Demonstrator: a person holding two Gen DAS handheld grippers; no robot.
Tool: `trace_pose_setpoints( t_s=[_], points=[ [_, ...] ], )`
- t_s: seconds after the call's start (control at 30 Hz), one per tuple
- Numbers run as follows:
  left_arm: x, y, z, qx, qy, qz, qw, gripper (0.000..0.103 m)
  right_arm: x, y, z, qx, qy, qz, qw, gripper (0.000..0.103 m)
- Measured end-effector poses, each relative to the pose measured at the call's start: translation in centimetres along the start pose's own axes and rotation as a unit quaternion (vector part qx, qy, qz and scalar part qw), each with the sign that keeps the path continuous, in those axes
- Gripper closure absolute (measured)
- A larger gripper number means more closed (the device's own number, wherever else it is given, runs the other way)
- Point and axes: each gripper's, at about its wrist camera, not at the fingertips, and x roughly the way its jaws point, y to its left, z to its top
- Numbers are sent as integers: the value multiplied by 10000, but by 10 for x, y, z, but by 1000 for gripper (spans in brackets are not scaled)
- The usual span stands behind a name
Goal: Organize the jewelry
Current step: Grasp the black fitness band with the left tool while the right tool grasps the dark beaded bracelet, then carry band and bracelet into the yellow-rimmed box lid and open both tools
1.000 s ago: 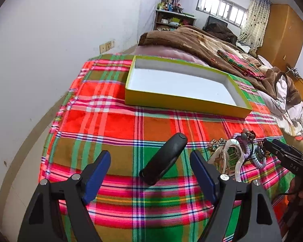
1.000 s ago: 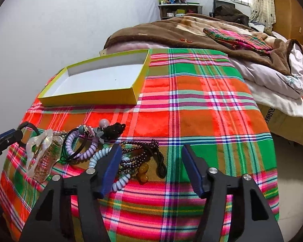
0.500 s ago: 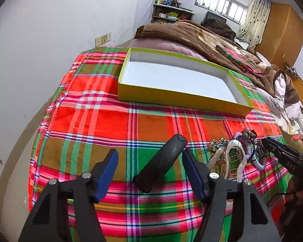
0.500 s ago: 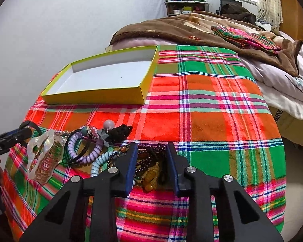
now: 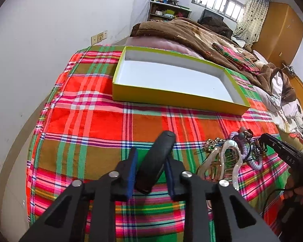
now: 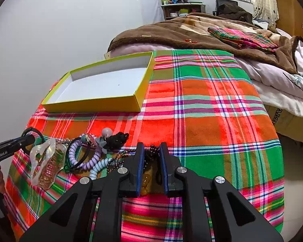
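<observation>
My left gripper [image 5: 151, 161] is shut on a black hair band [image 5: 156, 159] lying on the plaid cloth; the band's arc also shows in the right wrist view [image 6: 33, 131]. My right gripper [image 6: 152, 157] is shut on a dark bead necklace [image 6: 151, 157] with amber beads [image 6: 145, 183] at the near edge of the jewelry pile. The pile holds a clear hair claw [image 6: 43, 161], purple [image 6: 80, 155] and pale blue [image 6: 99, 166] spiral hair ties and a black scrunchie [image 6: 118, 139]. An empty yellow box [image 5: 171, 96] with a white inside stands farther back; it also shows in the right wrist view [image 6: 95, 103].
The plaid cloth [image 6: 212, 121] covers the bed end beside a white wall [image 5: 40, 40]. A brown blanket [image 6: 181, 32] and folded plaid fabric [image 6: 242, 37] lie behind the box. White bedding [image 6: 282, 84] hangs on the right.
Both grippers have closed: the left onto the black hair band, the right onto the bead necklace, and each has moved forward over its item.
</observation>
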Motion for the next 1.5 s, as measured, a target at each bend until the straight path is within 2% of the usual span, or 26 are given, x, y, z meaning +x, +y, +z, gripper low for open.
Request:
trace_pose_setpoints(
  t_s=[0.07,0.17,0.23,0.5,0.57,0.63,0.7,0.73,0.97,1.0,1.03,1.13,1.3,1.5],
  points=[
    [-2,-2,0,15,-39,-26,10000,86,-1,0,1,-1,-19,1,10000,88],
    [-5,-2,2,9,-83,-48,10000,87,-3,0,1,14,-43,-14,10000,92],
    [-6,-2,3,-5,-104,-49,9999,87,-5,-1,2,26,-74,-22,10000,103],
    [-13,-3,7,-38,-205,-14,9998,87,-13,-10,5,192,-156,98,9996,103],
    [-12,-2,7,-50,-198,9,9998,88,-8,-17,4,317,-2,156,9994,96],
    [-10,-2,6,-75,-172,37,9998,87,-2,-19,2,356,178,176,9991,74],
    [-7,-2,5,-95,-137,63,9998,87,1,-15,0,291,244,324,9988,64],
    [-6,-3,5,-101,-119,49,9999,87,4,-12,0,257,295,324,9987,62],
    [-3,-2,5,-101,-74,80,9999,87,13,3,-2,-36,411,-43,9991,62],
    [-3,-2,5,-105,-66,90,9999,87,12,6,-3,-136,416,-95,9990,63],
    [-2,-2,5,-112,-59,80,9999,87,12,9,-5,-240,423,-142,9987,71],
    [0,-3,5,-122,-14,77,9999,87,12,14,-8,-449,377,-336,9977,88],
    [1,-4,5,-120,12,32,9999,87,8,11,-7,-430,296,-282,9982,90],
    [-7,-4,7,-113,-92,36,9999,87,-10,13,2,-401,-30,-215,9990,90]
  ],
)
